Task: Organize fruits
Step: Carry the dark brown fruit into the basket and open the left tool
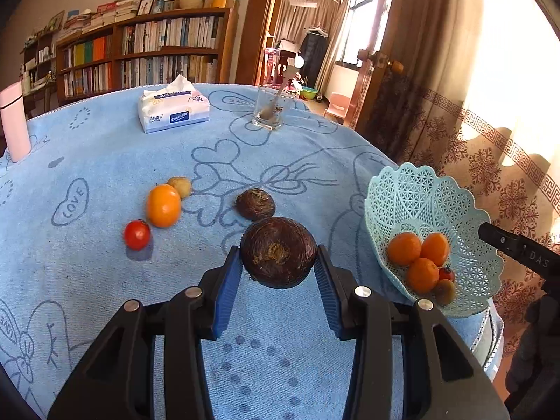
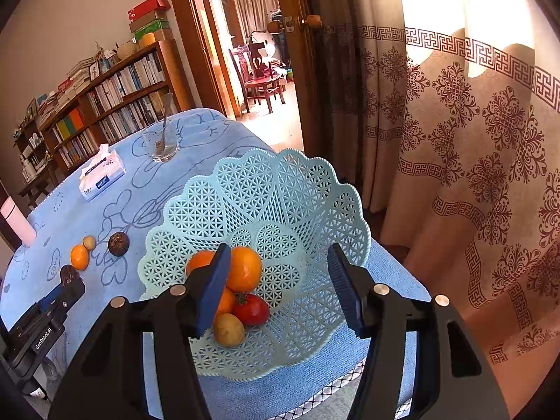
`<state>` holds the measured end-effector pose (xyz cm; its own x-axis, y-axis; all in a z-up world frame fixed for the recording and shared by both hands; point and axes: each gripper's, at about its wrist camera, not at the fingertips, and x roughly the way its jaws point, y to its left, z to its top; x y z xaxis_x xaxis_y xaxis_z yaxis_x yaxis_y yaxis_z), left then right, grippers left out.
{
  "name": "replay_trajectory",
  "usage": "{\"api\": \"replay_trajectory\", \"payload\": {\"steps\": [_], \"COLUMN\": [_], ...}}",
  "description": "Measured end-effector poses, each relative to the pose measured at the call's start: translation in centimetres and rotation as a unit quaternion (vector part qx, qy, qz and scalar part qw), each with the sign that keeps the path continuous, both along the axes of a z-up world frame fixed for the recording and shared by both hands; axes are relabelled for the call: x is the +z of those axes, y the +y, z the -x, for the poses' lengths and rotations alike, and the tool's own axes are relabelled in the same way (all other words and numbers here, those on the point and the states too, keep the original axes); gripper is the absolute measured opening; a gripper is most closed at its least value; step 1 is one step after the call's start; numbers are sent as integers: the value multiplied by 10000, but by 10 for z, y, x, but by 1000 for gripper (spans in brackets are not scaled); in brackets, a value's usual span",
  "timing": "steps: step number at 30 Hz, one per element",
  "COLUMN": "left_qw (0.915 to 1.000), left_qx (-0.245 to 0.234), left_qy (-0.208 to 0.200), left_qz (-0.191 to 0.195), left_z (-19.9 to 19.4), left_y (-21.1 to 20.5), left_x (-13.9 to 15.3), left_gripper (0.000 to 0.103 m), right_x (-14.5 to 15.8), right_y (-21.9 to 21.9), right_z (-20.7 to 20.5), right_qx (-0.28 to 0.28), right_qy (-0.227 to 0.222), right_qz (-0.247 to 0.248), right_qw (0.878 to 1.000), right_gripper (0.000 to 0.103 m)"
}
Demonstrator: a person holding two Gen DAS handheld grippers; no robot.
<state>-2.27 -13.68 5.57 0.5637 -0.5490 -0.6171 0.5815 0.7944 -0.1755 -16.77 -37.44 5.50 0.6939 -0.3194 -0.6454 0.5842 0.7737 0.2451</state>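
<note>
Two handheld grippers, built alike: the left gripper [image 1: 279, 262] and right gripper [image 2: 279, 287] each carry matte black angular fingers, ribbed blue pads [image 1: 229, 290] and four round silver screws [image 1: 363, 291]. At lower left of the right view, the left unit's black body bears white "GenRobot.AI" lettering [image 2: 42, 338].

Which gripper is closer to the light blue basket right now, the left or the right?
Right. The right gripper hangs open directly over the basket, above the fruit inside. The left gripper is off to the side over the tablecloth, clamped on a dark brown fruit.
</note>
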Motion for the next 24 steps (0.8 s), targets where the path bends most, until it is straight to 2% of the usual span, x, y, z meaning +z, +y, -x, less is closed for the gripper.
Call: {"api": "replay_trajectory", "payload": {"steps": [17, 18, 19, 21, 24], "left_qw": [9947, 9945, 9945, 9949, 9954], "left_qx": [-997, -1018, -1022, -1000, -956], "left_qy": [235, 245, 238, 114, 26], "left_qz": [-44, -29, -7, 82, 56], "left_z": [31, 32, 33, 36, 35], "left_y": [-84, -86, -87, -86, -82], "left_x": [-1, -1, -1, 1, 4], "left_gripper": [43, 46, 59, 72, 72], "right_x": [-4, -4, -4, -4, -4], "right_y": [-21, -21, -22, -24, -25], "right_z": [22, 22, 23, 24, 26], "right_qx": [-43, -44, -39, -5, -4], "right_qy": [-308, -317, -330, -367, -403], "right_qz": [-306, -322, -352, -471, -522], "right_qw": [9990, 9990, 9988, 9982, 9978], "right_gripper": [59, 59, 59, 59, 59]}}
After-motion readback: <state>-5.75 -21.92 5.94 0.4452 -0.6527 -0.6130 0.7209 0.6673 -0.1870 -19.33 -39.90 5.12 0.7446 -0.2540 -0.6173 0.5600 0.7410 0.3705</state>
